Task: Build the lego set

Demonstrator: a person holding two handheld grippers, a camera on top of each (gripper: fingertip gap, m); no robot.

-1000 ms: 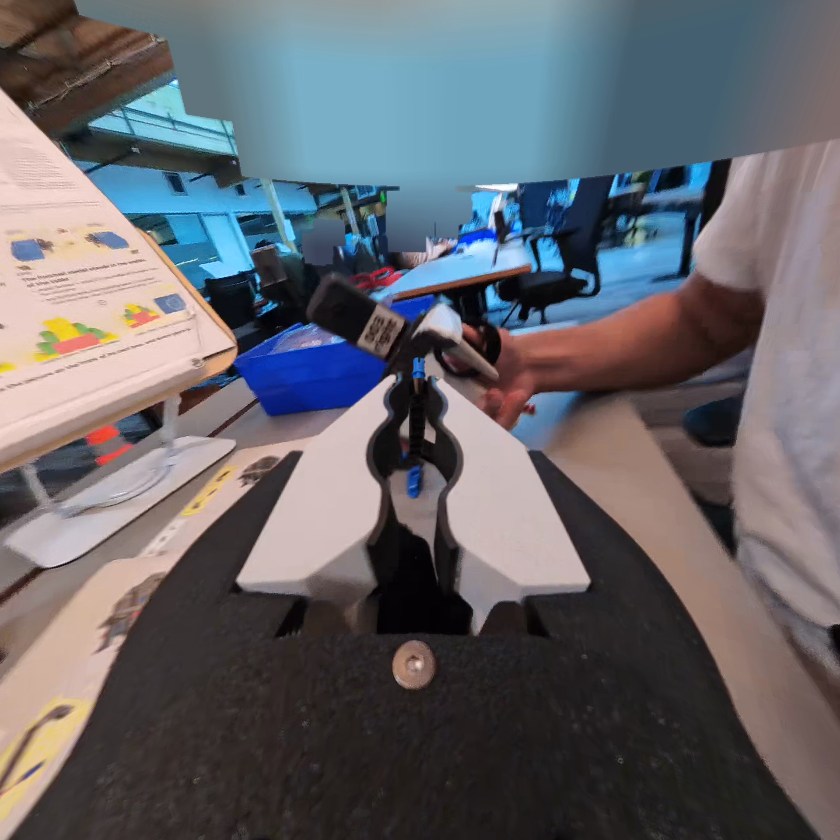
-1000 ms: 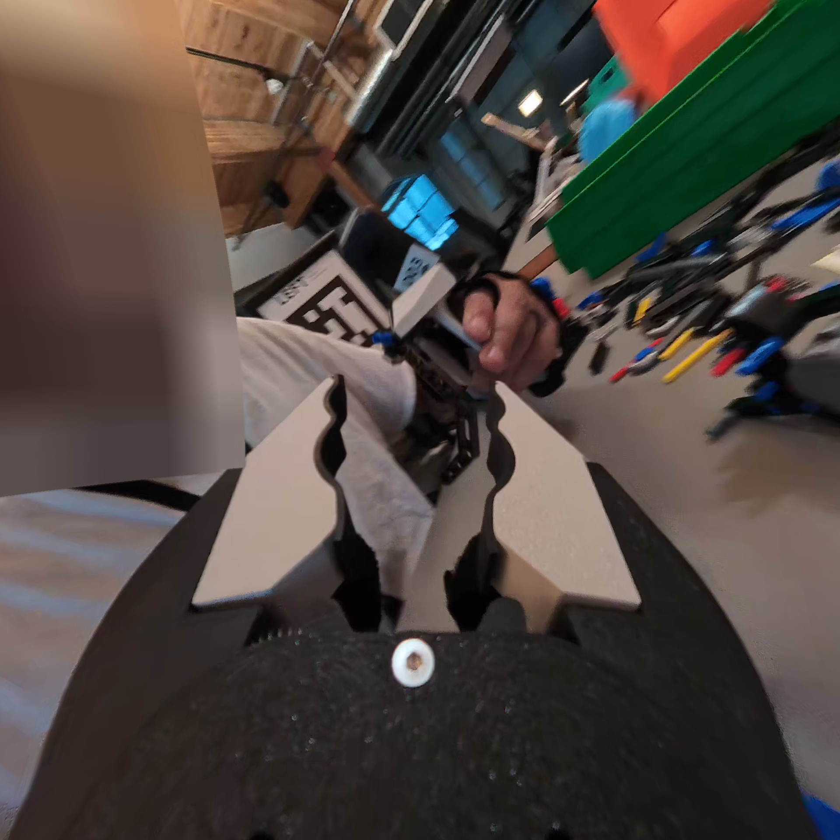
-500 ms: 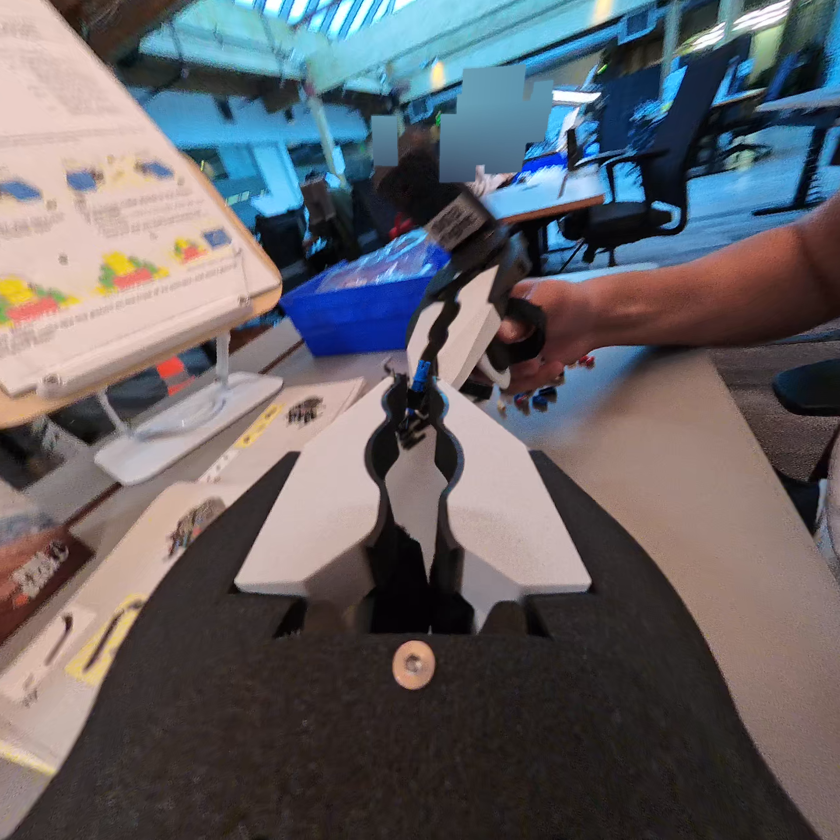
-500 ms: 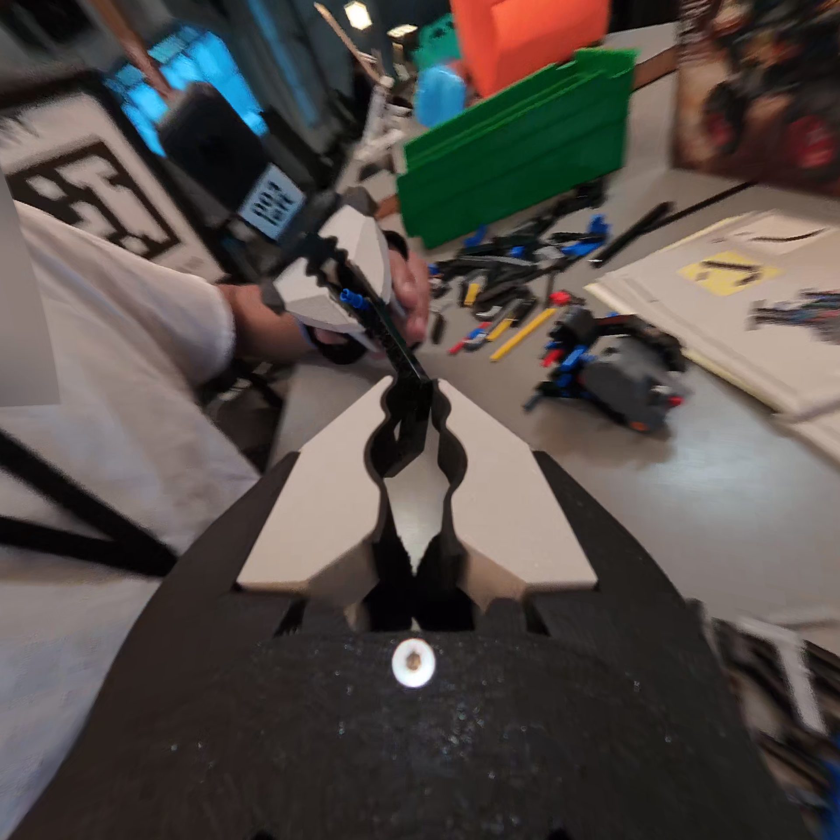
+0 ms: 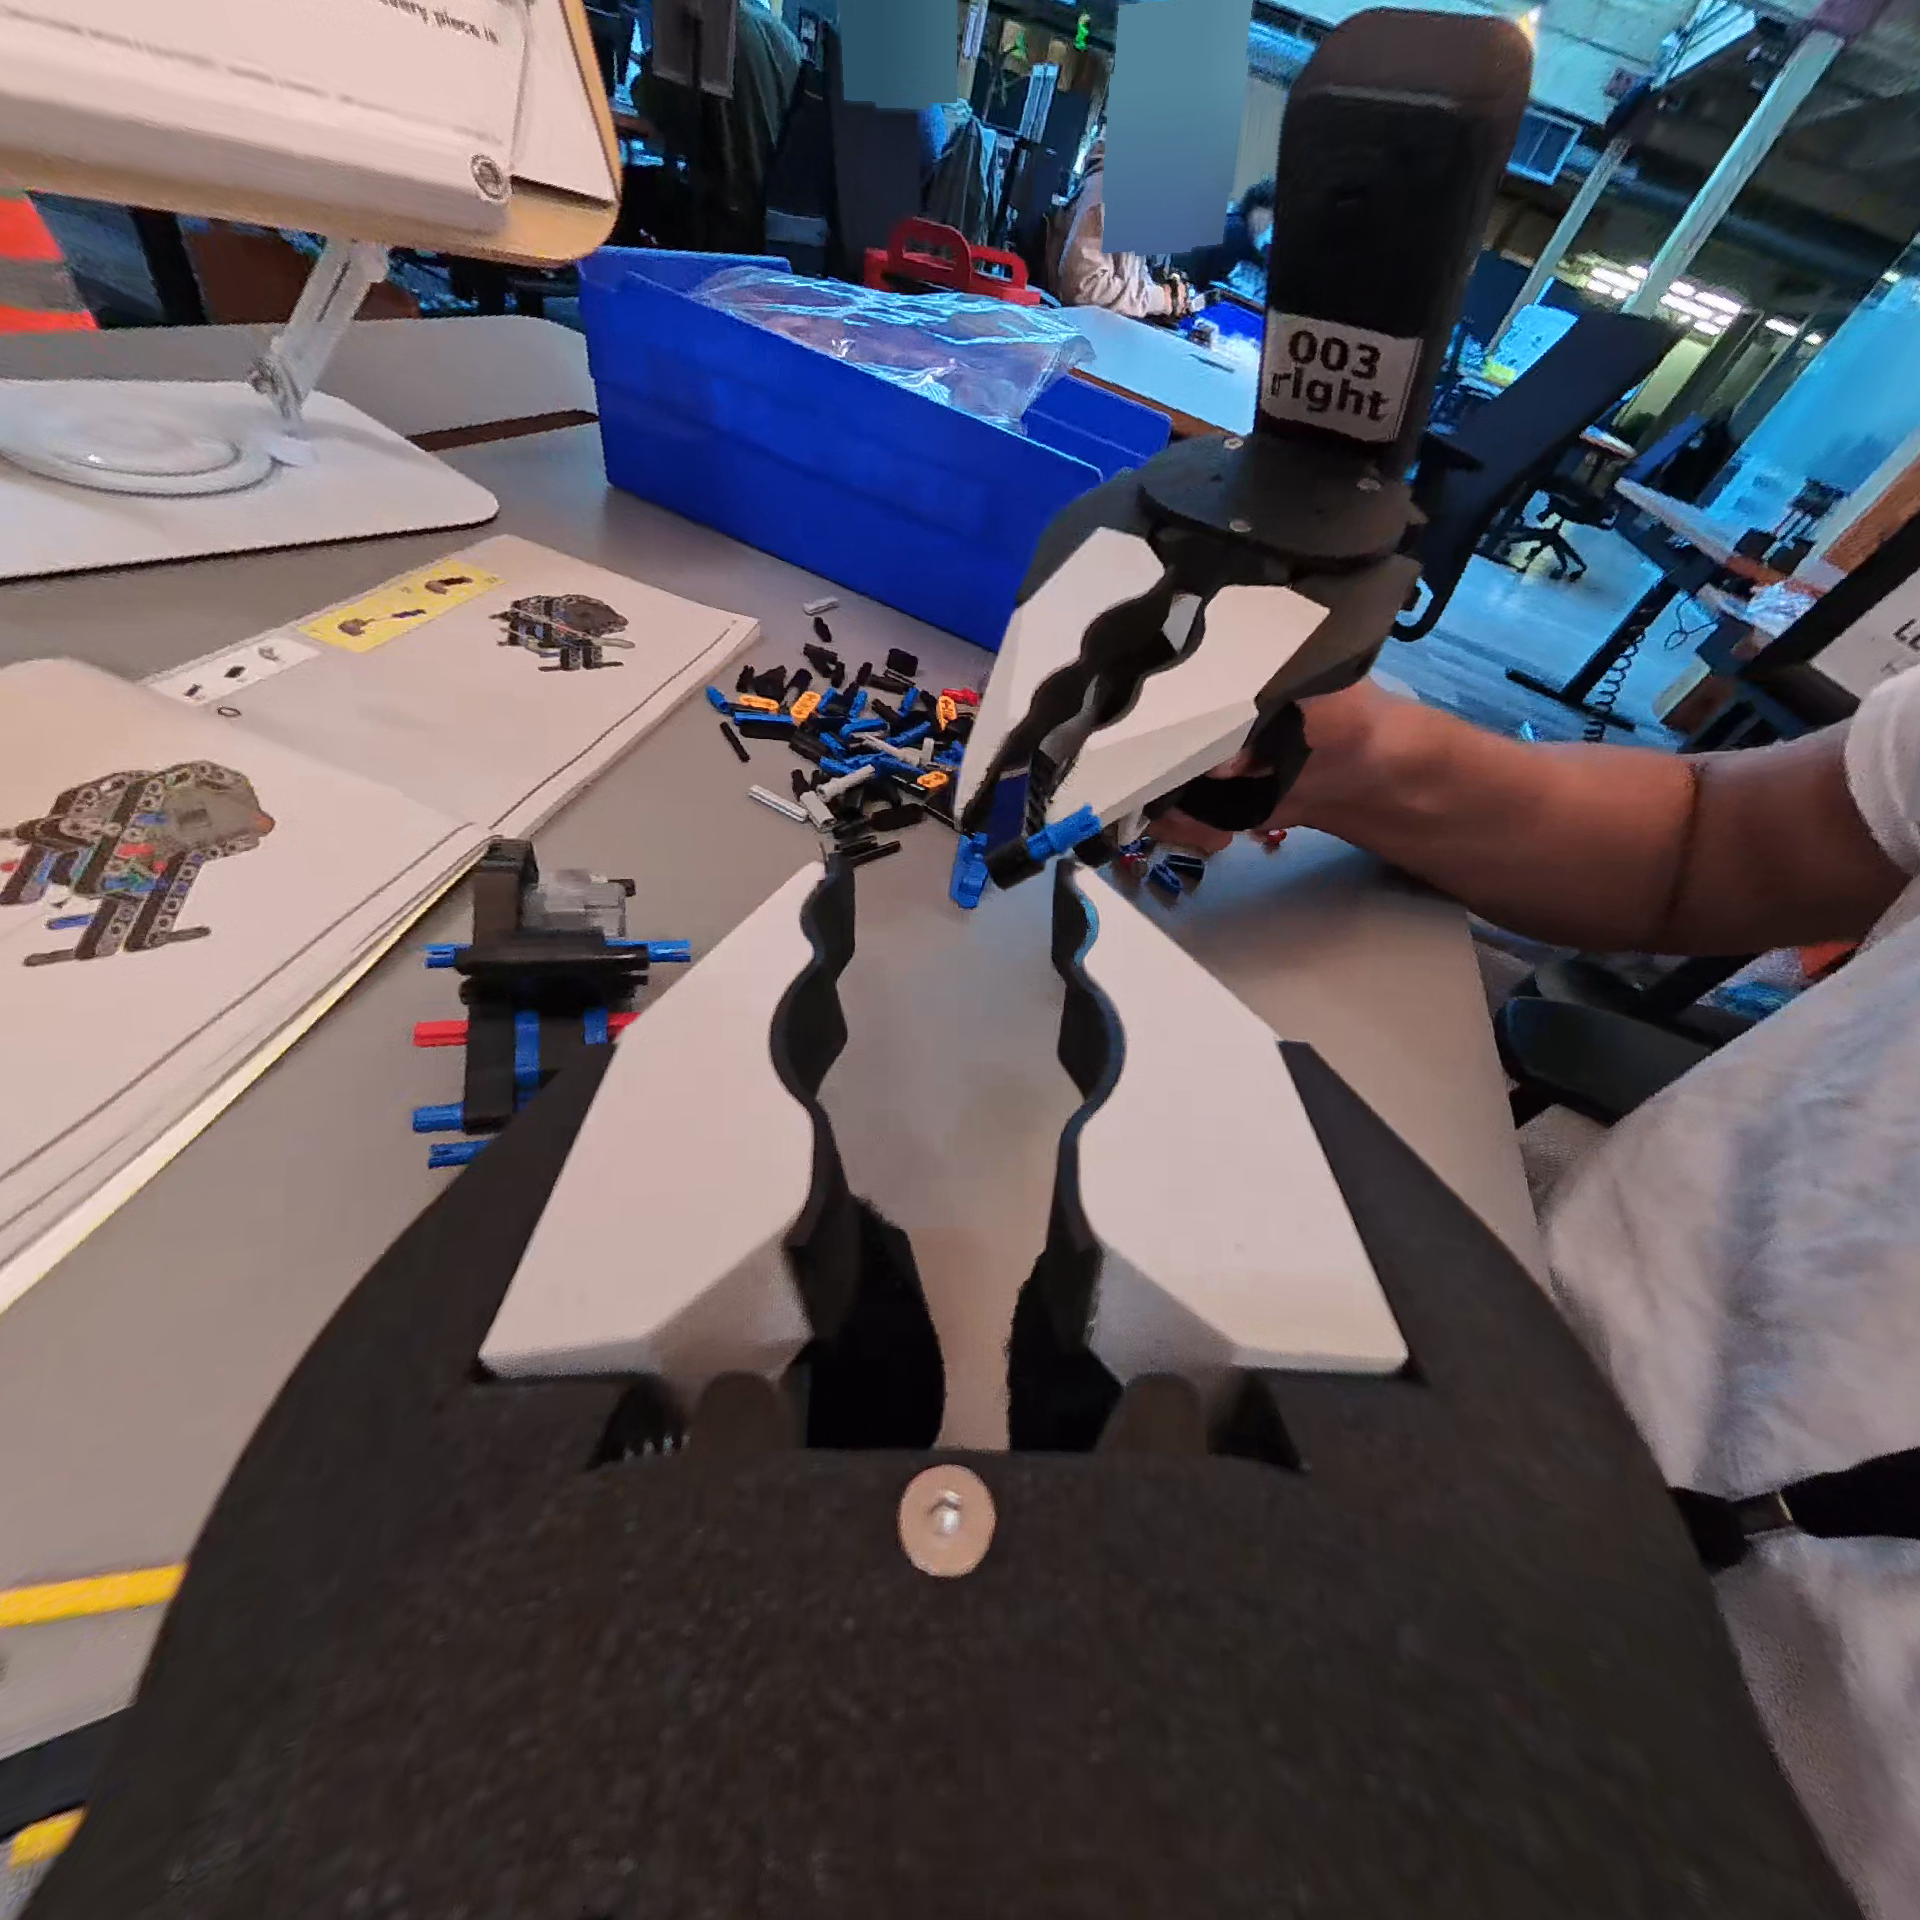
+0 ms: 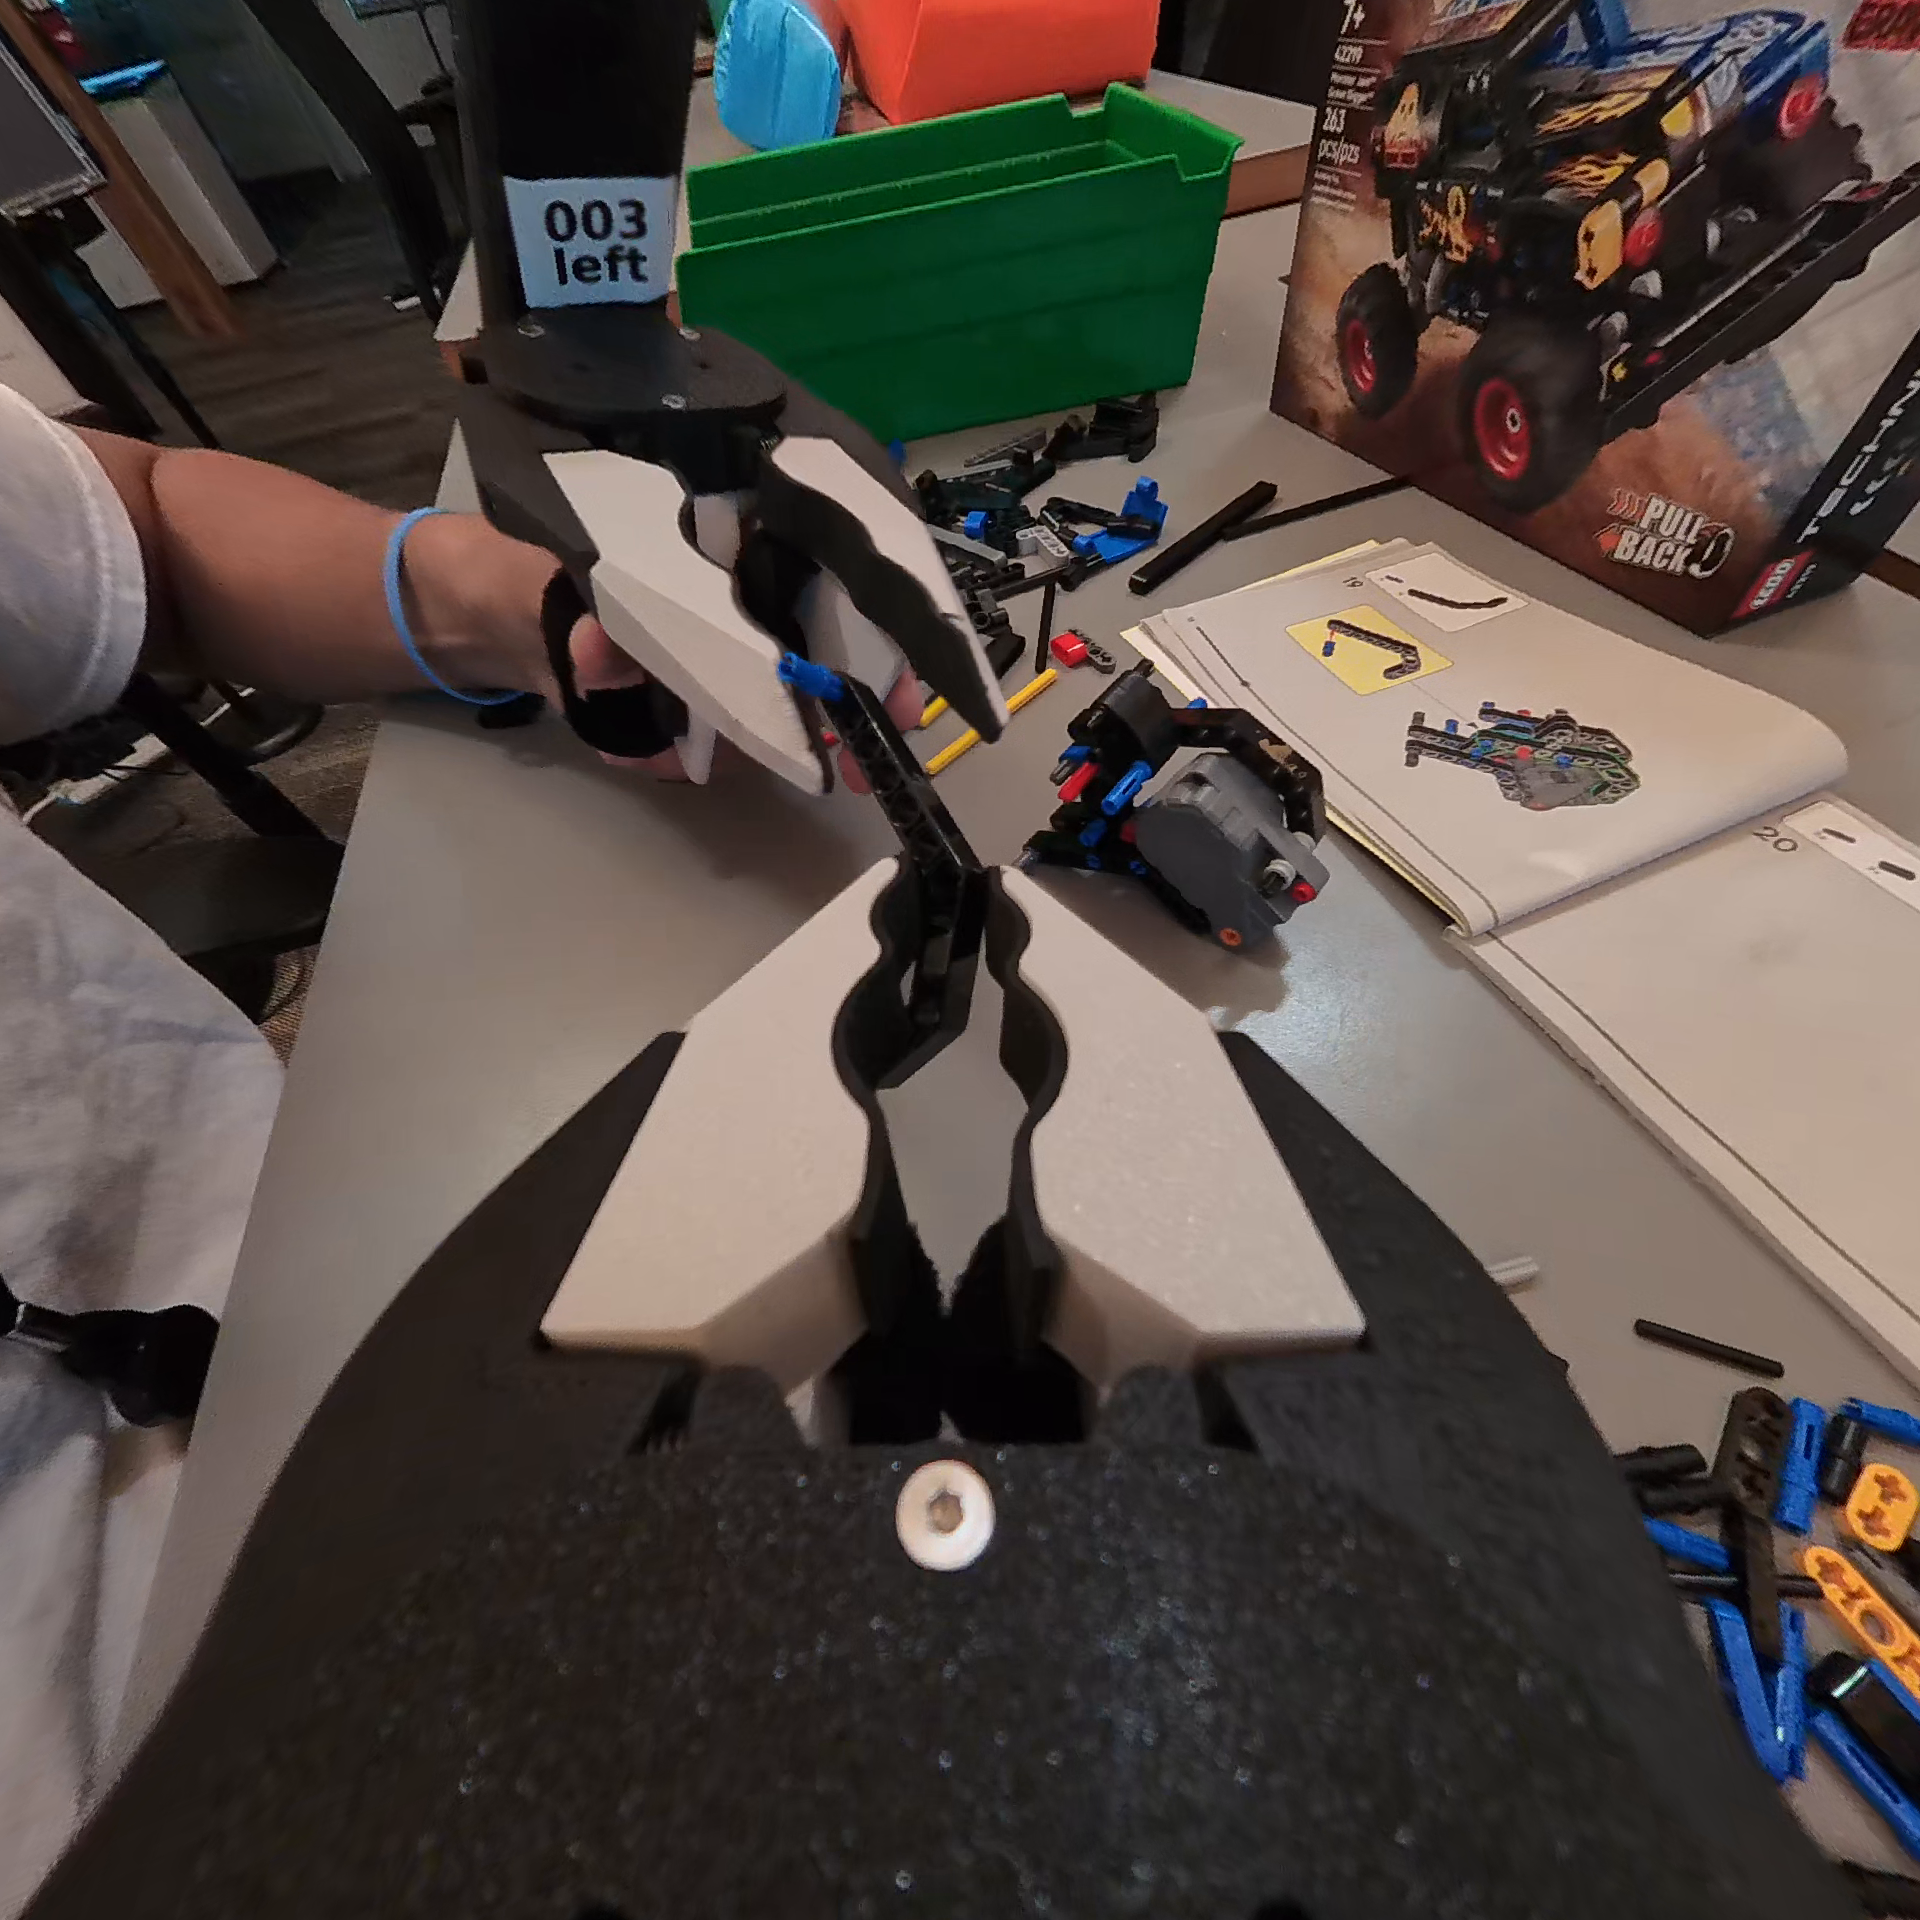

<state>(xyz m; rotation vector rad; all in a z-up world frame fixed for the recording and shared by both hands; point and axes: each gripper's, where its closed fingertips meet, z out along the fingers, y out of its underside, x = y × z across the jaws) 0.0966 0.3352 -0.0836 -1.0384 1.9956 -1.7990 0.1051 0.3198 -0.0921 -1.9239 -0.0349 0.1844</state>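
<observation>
Black beam [image 6: 920,831] with a blue pin [image 6: 805,675] sits clamped in the right gripper [image 6: 940,883] jaws above the counter [image 6: 540,935]. Left gripper [image 5: 951,894] jaws stand apart, empty. The grey model [image 6: 1195,821] lies beside the booklet [image 6: 1538,727]; loose pieces [image 5: 842,738] near the blue bin [image 5: 831,457].

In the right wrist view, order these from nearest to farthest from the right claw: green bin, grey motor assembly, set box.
1. Grey motor assembly, just right of the right claw.
2. Set box, far right; near tie with bin.
3. Green bin, far centre.
</observation>
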